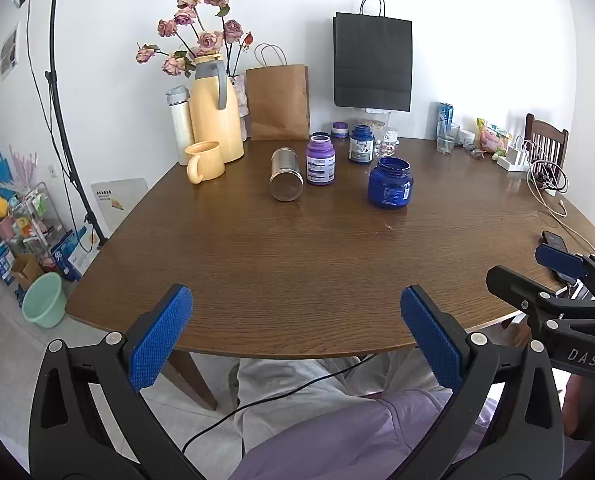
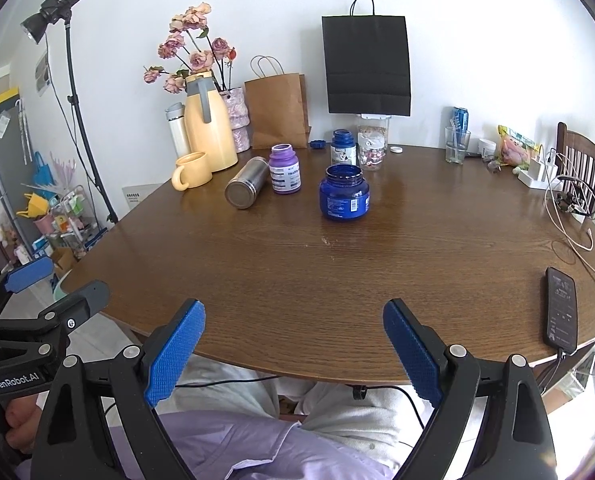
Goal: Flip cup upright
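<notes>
Both our grippers [image 1: 296, 336] [image 2: 294, 354] gape empty; we should grasp the toppled steel cup [image 1: 285, 180] mid-body, clear of the purple bottle [image 1: 320, 161].

left gripper [image 1: 296, 334] wide open at near table [image 1: 297, 264] edge, nothing between pads, steel cup [image 1: 286, 180] lying on its side mid-table, touching or just beside purple bottle [image 1: 320, 161], blue jar [image 1: 391, 182] right of it, yellow mug [image 1: 203, 161] left, right gripper [image 1: 533, 270] at right edge

left wrist: at near edge of table [image 1: 297, 264], facing far wall, left of right wrist | right wrist: same edge, same facing | shared: tabletop, cup [image 1: 286, 179] well ahead
</notes>
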Tool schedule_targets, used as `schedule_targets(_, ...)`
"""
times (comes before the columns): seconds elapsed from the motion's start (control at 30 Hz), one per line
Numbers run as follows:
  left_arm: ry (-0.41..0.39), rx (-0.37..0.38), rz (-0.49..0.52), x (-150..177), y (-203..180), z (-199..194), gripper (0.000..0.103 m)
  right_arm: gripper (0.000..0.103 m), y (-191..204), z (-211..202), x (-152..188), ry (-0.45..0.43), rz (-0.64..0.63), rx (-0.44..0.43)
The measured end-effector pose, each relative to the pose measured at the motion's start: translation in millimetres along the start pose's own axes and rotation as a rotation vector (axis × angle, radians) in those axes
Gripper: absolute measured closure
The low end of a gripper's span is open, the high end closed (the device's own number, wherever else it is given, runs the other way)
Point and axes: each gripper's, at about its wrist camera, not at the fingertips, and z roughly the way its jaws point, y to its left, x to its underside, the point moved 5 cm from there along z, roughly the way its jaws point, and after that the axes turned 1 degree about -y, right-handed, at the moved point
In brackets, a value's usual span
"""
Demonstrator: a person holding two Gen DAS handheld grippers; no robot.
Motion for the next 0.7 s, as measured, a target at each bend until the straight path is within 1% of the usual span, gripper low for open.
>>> schedule_targets(0.7,-0.001,-0.003,0.000,-0.2,-1.1,-1.3,0.000,0.009,-1.1,0.6,1.6,0.000,0.004,0.001)
